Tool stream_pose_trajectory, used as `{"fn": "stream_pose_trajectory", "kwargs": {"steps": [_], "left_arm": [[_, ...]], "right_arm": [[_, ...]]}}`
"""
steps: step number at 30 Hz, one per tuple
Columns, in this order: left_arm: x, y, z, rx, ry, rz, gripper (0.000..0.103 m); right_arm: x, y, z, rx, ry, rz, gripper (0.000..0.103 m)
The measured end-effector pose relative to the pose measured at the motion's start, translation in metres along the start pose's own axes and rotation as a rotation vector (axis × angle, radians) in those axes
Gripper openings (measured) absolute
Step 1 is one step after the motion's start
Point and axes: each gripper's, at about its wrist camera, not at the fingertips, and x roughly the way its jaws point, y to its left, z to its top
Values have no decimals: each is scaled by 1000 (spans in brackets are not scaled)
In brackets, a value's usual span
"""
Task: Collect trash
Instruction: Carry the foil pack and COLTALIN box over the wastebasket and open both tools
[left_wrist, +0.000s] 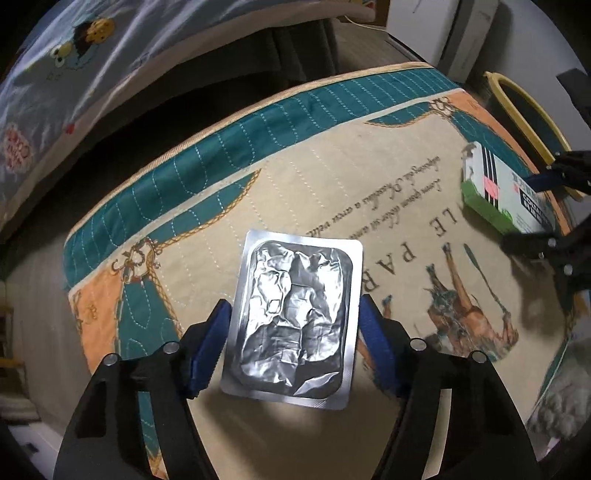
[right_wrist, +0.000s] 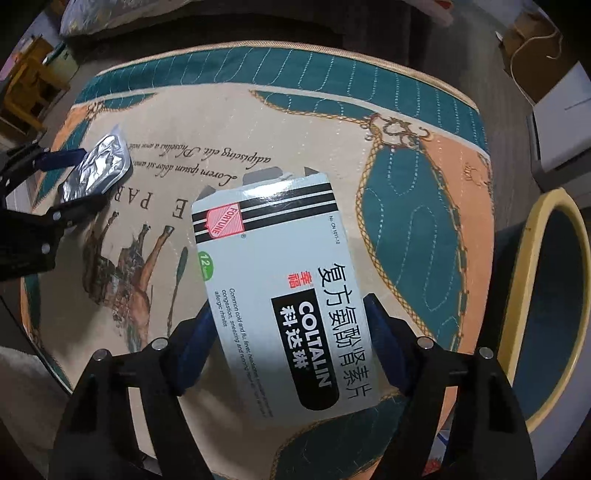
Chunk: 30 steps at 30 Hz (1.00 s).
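Observation:
My left gripper (left_wrist: 291, 317) is shut on a silver foil blister pack (left_wrist: 295, 317) and holds it above the quilted table cover (left_wrist: 229, 206). My right gripper (right_wrist: 291, 314) is shut on a white Coltalin medicine box (right_wrist: 284, 288), its far flap open. The box also shows at the right of the left wrist view (left_wrist: 506, 192), held by the right gripper (left_wrist: 543, 206). The blister pack shows at the left of the right wrist view (right_wrist: 98, 173), in the left gripper (right_wrist: 79, 177).
A yellow-rimmed bin (right_wrist: 546, 302) stands beside the table on the right; it also shows in the left wrist view (left_wrist: 524, 107). A bed with a printed cover (left_wrist: 74, 74) lies behind. White boxes (right_wrist: 561, 129) stand at the far right.

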Motion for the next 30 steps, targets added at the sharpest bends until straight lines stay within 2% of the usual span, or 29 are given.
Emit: {"fn": "stream_pose_trajectory", "kwargs": {"steps": [4, 11, 19, 30], "left_arm": [[-17, -5, 4, -13, -37, -9, 70], [-55, -37, 24, 20, -125, -10, 70], [-79, -100, 48, 110, -200, -34, 70], [-74, -222, 88, 252, -239, -153, 70]], "right_arm": [[-20, -10, 2, 17, -41, -1, 75], [-73, -40, -24, 129, -131, 21, 76], [-111, -95, -53, 263, -208, 11, 76], [-120, -185, -105, 474, -253, -25, 76]]}}
